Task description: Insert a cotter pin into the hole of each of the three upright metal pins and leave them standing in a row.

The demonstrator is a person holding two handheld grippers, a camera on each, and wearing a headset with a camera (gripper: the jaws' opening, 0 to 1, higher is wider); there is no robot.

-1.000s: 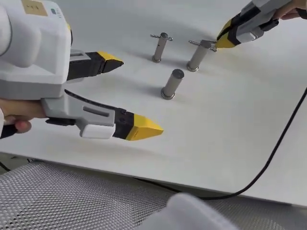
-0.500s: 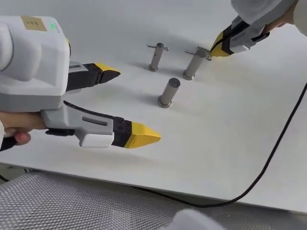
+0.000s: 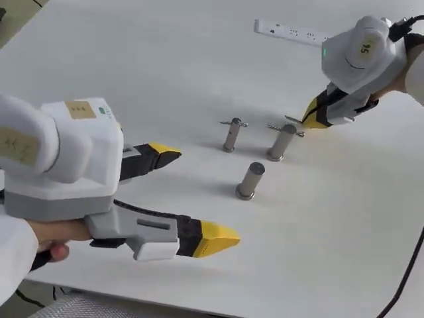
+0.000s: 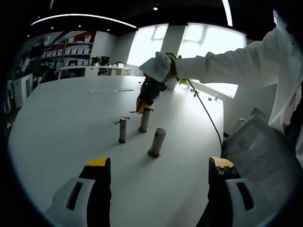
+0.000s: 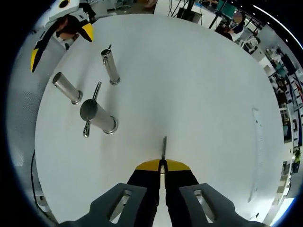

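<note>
Three metal pins stood upright on the white counter [image 3: 132, 79], long axes vertical, flanged feet down. The far-left pin [image 3: 232, 136] carried a cotter pin [image 3: 234, 123] crosswise through its top, lying level and running left to right. The far-right pin [image 3: 281, 144] carried a second cotter pin [image 3: 286, 130] the same way. The near pin [image 3: 250, 180], set in front of the gap between them, was bare at the top, and I could not make out its hole. Together they made a triangle, not a row.

My right tongs [image 3: 310, 122] hovered just to the right of the far-right pin, jaws pressed together on a third cotter pin [image 5: 164, 147]. In the right gripper view that thin wire stuck straight out past the yellow tips, in line with the jaws, its back end hidden between them. It hung above bare counter, apart from all three pins. In the head view it was too thin to follow clearly.

My left tongs [image 3: 195, 197] sat at the near left, jaws spread wide and holding nothing, aimed at the pins and well apart from them. A power strip [image 3: 291, 31] lay at the far side, and a black cable [image 3: 405, 285] was cut off at the near right corner.
</note>
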